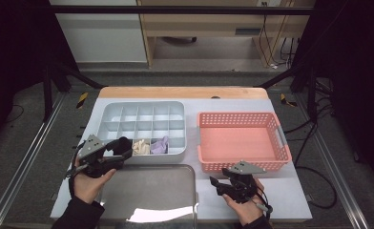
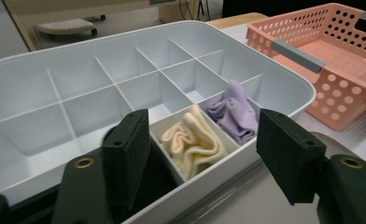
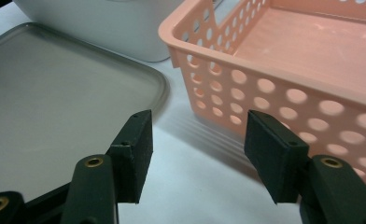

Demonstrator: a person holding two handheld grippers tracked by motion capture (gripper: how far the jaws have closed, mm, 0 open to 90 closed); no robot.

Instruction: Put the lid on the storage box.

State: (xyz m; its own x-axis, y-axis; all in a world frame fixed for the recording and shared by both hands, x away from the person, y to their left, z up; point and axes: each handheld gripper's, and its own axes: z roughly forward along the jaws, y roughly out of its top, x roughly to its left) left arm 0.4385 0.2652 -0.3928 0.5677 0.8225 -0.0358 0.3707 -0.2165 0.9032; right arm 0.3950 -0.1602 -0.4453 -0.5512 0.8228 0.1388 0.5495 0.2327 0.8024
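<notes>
Cream cloth (image 2: 193,141) sits crumpled in a front-row compartment of the grey divided tray (image 2: 41,60), lower centre of the left gripper view, w/ the lilac cloth (image 2: 235,112) in the next compartment just to its right. In the high view both are at the tray's near edge, centre of frame: cream cloth (image 1: 140,147) left, lilac cloth (image 1: 159,145) right, touching only the divider between them. Other compartments of the divided tray (image 1: 109,110) look bare.

Left gripper (image 2: 202,149) is released, jaws spread wide: left jaw down inside the compartment left of the cream cloth, right jaw outside the tray's front wall, over the metal sheet. Nothing gripped. High view has the left gripper (image 1: 123,149) at the tray's near-left corner, hand (image 1: 90,183) below it, lower left of frame.

Pink basket (image 1: 278,129) stands right of the divided tray, close but apart, nothing in it; perforated walls, grey handle on its right end. Flat metal tray (image 1: 151,191) lies bottom centre, nothing on it.

Right gripper (image 3: 197,142) also released, jaws apart, holding nothing, over bare table between the metal tray (image 3: 55,93) at left & pink basket (image 3: 284,79) at right. High view: right gripper (image 1: 214,186) lower right, just in front of the basket.
</notes>
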